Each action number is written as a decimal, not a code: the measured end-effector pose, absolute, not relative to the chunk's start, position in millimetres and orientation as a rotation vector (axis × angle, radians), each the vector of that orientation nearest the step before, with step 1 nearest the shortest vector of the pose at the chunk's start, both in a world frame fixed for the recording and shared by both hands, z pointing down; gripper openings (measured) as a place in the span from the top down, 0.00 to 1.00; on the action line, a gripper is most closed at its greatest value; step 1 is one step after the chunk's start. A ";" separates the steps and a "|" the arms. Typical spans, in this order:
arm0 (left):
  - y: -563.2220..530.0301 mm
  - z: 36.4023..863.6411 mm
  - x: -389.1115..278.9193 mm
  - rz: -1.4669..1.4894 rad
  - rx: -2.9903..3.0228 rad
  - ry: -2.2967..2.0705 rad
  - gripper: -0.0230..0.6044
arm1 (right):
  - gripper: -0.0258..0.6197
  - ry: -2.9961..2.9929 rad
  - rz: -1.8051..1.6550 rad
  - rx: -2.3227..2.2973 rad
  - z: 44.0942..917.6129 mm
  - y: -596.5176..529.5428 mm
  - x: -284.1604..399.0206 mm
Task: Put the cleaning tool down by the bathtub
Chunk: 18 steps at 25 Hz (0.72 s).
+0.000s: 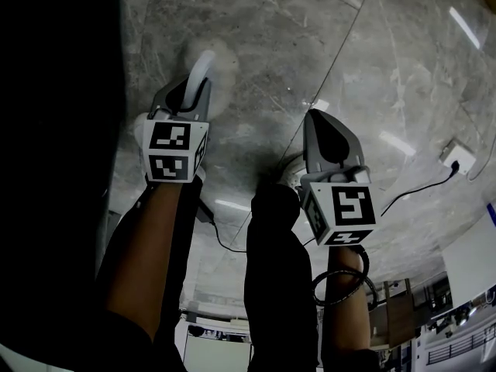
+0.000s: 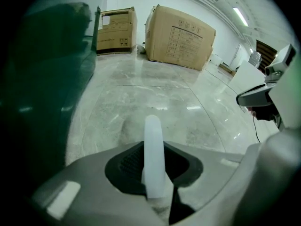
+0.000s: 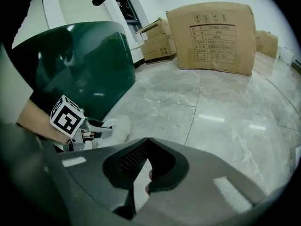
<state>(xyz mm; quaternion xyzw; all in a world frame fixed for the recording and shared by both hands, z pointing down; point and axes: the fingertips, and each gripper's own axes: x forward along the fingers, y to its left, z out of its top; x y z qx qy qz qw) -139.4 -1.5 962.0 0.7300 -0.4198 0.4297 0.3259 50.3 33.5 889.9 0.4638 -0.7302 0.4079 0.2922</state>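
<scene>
Where my left claw point(image 1: 188, 91) grips, it has the cleaning tool point(image 2: 153, 145) by its pale, translucent handle, jaws clamped on either side of the stem. Handle rises out of the grip, tilted slightly forward. The tool's fluffy white head point(image 1: 225, 70) sits beyond the jaw tips, low over the floor point(image 1: 325, 45); cannot tell whether it touches. Right gripper view puts that head just beside the foot of the bathtub point(image 3: 89, 62): dark green, glossy, curved wall. Tub is on my left, close.

My right claw point(image 3: 148, 142): jaws together, tips meeting, nothing held; only floor shows through the slit behind the tips. It hangs over bare tile to the right of the left claw, apart from the tool.

Floor: grey marble tiles, polished, with ceiling light strips reflected in them. Black cable point(image 1: 418, 186) runs across the tiles to a white socket block point(image 1: 459, 157) at far right.

Further out, two cardboard boxes stand on the floor: large box point(image 3: 214, 36) with a printed label, smaller box point(image 3: 157, 44) nearer the tub's far end.
</scene>
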 end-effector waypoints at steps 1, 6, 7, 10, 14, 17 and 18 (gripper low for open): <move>-1.6 962.5 -139.3 1.127 1.916 -1.099 0.82 | 0.92 -1.946 1.088 1.233 890.6 34.1 49.2; -3.3 964.8 -136.5 1.154 1.947 -1.086 0.82 | 0.92 -1.941 1.098 1.227 893.7 35.9 48.9; -3.7 965.1 -136.2 1.157 1.951 -1.084 0.82 | 0.92 -1.941 1.097 1.226 894.0 36.0 48.9; -3.5 965.7 -136.4 1.157 1.956 -1.078 0.83 | 0.92 -1.940 1.095 1.219 893.8 37.2 49.0; -2.1 963.1 -137.8 1.148 1.944 -1.065 0.83 | 0.92 -1.935 1.091 1.214 889.7 36.7 52.3; -2.8 960.1 -140.4 1.142 1.942 -1.054 0.79 | 0.92 -1.936 1.085 1.218 886.1 32.7 55.2; -2.8 958.7 -140.0 1.137 1.946 -1.045 0.77 | 0.92 -1.936 1.084 1.218 885.0 31.2 55.7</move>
